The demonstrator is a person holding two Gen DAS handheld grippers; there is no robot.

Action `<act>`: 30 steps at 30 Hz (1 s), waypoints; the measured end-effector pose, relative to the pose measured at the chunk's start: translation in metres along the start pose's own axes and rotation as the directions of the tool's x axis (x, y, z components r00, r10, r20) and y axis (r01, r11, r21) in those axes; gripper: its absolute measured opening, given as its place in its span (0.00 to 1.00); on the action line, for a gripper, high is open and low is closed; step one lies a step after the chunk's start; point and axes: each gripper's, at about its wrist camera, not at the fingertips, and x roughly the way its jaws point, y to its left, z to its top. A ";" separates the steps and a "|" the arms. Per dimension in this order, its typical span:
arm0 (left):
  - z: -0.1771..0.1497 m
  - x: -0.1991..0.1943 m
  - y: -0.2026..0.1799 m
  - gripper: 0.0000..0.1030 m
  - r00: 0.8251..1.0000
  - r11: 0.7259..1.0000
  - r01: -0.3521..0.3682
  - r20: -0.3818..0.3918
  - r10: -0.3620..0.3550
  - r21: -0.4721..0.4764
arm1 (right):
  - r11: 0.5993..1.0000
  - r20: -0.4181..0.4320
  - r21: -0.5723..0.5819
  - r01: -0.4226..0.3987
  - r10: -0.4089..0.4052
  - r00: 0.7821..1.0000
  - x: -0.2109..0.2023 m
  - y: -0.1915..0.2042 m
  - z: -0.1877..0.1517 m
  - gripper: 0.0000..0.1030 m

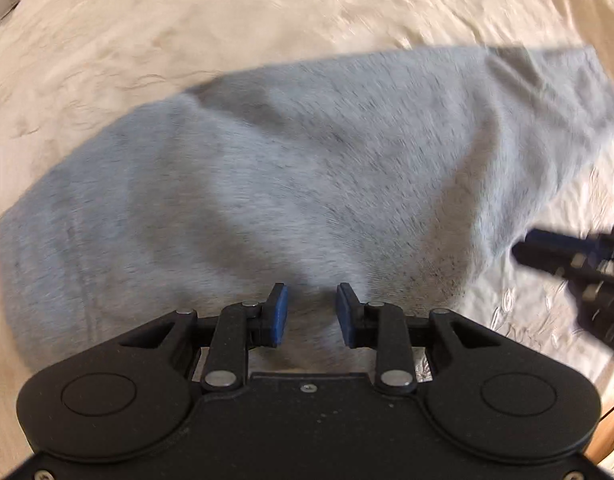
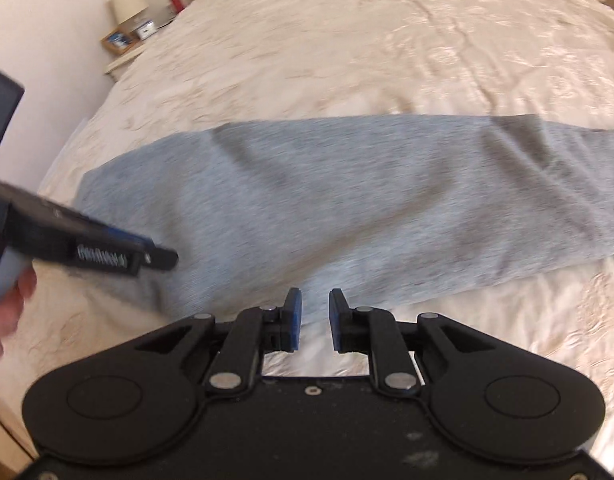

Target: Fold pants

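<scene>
Grey pants [image 1: 291,184] lie folded lengthwise in a long band across the cream bedspread [image 1: 187,32], seen again as the grey pants [image 2: 347,200] in the right wrist view. My left gripper [image 1: 312,314] hovers over the near edge of the cloth, its blue pads [image 1: 281,312] apart with nothing between them. My right gripper [image 2: 315,320] stands open above the near hem, also empty. The left gripper [image 2: 107,252] reaches in from the left in the right wrist view; the right gripper [image 1: 579,264] enters at the right edge of the left wrist view.
A bedside table [image 2: 123,60] with a lamp [image 2: 127,0], a clock and small items stands at the far left by the wall. A hand [image 2: 7,312] holds the left gripper. The bedspread [image 2: 387,40] stretches wide beyond the pants.
</scene>
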 end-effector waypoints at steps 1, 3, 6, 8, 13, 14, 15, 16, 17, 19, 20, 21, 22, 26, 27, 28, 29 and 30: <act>-0.001 0.012 -0.006 0.39 0.997 0.997 -0.071 -0.013 0.072 0.039 | 1.000 0.001 0.005 0.009 -0.009 1.000 0.002 -0.006 0.003 0.18; -0.003 0.038 0.000 0.40 0.977 0.979 -0.198 -0.066 0.201 0.055 | 1.000 0.000 0.004 0.017 -0.017 1.000 0.005 -0.020 0.009 0.18; 0.003 0.040 0.025 0.39 0.988 0.989 -0.126 -0.099 0.118 -0.079 | 1.000 -0.003 0.000 0.017 -0.017 1.000 0.006 -0.037 0.016 0.18; 0.008 0.034 0.030 0.39 0.988 0.987 -0.111 -0.115 0.098 -0.114 | 1.000 -0.003 0.000 0.011 -0.011 1.000 0.006 -0.054 0.022 0.19; 0.013 0.035 0.008 0.39 0.972 0.979 -0.199 -0.130 0.193 -0.035 | 1.000 -0.025 -0.004 0.029 -0.029 0.999 0.023 -0.094 0.034 0.19; 0.014 0.037 0.001 0.39 0.968 0.975 -0.220 -0.131 0.216 -0.021 | 0.998 -0.037 -0.016 0.053 -0.054 0.998 0.027 -0.105 0.034 0.19; 0.015 0.039 -0.004 0.39 0.963 0.971 -0.237 -0.135 0.235 -0.005 | 0.997 -0.047 -0.024 0.080 -0.081 0.996 0.032 -0.116 0.034 0.19; 0.017 0.041 -0.009 0.39 0.959 0.968 -0.251 -0.136 0.250 0.012 | 0.994 -0.054 -0.024 0.105 -0.106 0.993 0.034 -0.131 0.035 0.18; 0.018 0.040 -0.013 0.39 0.956 0.965 -0.259 -0.133 0.261 0.030 | 0.991 -0.060 -0.015 0.135 -0.136 0.989 0.035 -0.148 0.036 0.17; 0.016 0.035 -0.014 0.39 0.950 0.962 -0.268 -0.147 0.274 0.057 | 0.978 -0.072 0.021 0.209 -0.207 0.976 0.033 -0.186 0.040 0.16; 0.019 0.031 -0.015 0.39 0.948 0.961 -0.270 -0.157 0.277 0.059 | 0.969 -0.078 0.050 0.242 -0.238 0.968 0.030 -0.205 0.043 0.16; 0.022 0.025 -0.016 0.39 0.949 0.962 -0.269 -0.158 0.274 0.052 | 0.961 -0.083 0.077 0.265 -0.259 0.962 0.026 -0.221 0.046 0.17; 0.027 0.017 -0.016 0.39 0.953 0.965 -0.260 -0.150 0.262 0.039 | 0.954 -0.084 0.110 0.280 -0.272 0.959 0.019 -0.238 0.049 0.18; 0.051 -0.004 -0.016 0.39 0.973 0.976 -0.218 -0.086 0.216 -0.014 | 0.952 -0.009 0.157 0.264 -0.266 0.964 -0.010 -0.270 0.068 0.22; 0.059 -0.004 -0.017 0.39 0.974 0.976 -0.217 -0.076 0.215 -0.024 | 0.956 0.006 0.161 0.247 -0.251 0.968 -0.013 -0.274 0.074 0.22; 0.067 -0.002 -0.019 0.39 0.974 0.975 -0.218 -0.066 0.216 -0.032 | 0.960 0.018 0.164 0.228 -0.234 0.972 -0.014 -0.275 0.079 0.22; 0.072 0.000 -0.021 0.39 0.974 0.975 -0.221 -0.057 0.219 -0.036 | 0.964 0.026 0.165 0.210 -0.217 0.976 -0.012 -0.276 0.084 0.22; 0.080 0.006 -0.023 0.39 0.972 0.972 -0.231 -0.047 0.229 -0.036 | 0.968 0.029 0.161 0.191 -0.198 0.980 -0.008 -0.274 0.090 0.22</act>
